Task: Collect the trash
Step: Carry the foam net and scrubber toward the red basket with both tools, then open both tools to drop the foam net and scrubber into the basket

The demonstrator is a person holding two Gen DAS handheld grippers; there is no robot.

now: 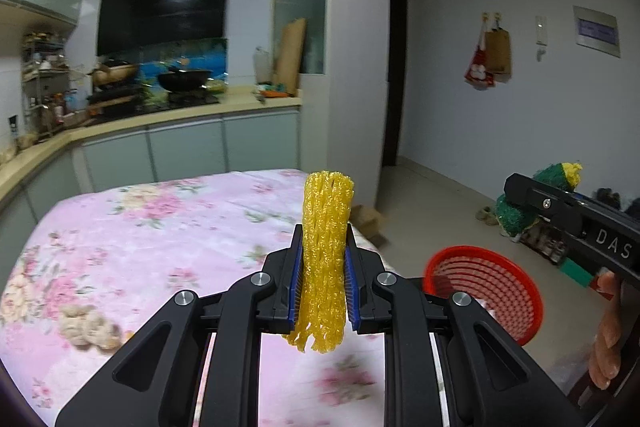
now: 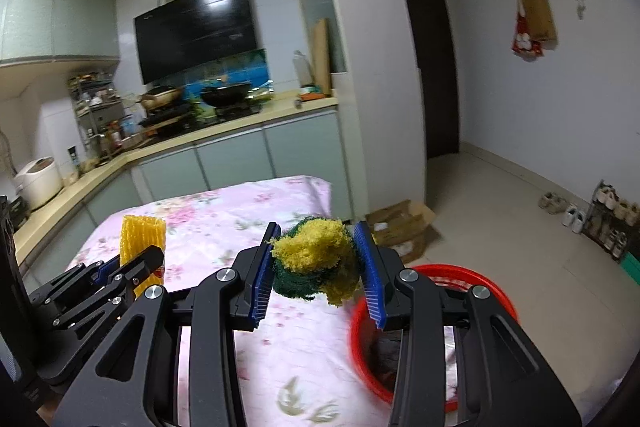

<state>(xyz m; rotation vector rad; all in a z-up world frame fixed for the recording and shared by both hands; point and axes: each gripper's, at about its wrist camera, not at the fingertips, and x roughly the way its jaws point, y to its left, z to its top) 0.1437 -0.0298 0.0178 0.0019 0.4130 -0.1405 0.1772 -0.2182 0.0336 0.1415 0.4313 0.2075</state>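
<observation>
My left gripper (image 1: 323,239) is shut on a yellow foam fruit net (image 1: 326,227), held upright above the floral tablecloth (image 1: 140,227). It also shows in the right wrist view, net (image 2: 142,235) and left gripper (image 2: 124,267). My right gripper (image 2: 318,239) is shut on a crumpled yellow-and-green scouring sponge (image 2: 316,255). In the left wrist view the right gripper (image 1: 560,187) is at the right, with the sponge (image 1: 560,175) at its tip. A red plastic basket (image 1: 488,291) sits at the table's right edge, also in the right wrist view (image 2: 496,291), just right of and below the sponge.
A crumpled beige scrap (image 1: 86,327) lies on the table at the left. A kitchen counter with stove and pans (image 1: 172,99) runs behind the table. A cardboard box (image 2: 404,227) and shoes (image 2: 568,211) are on the floor to the right.
</observation>
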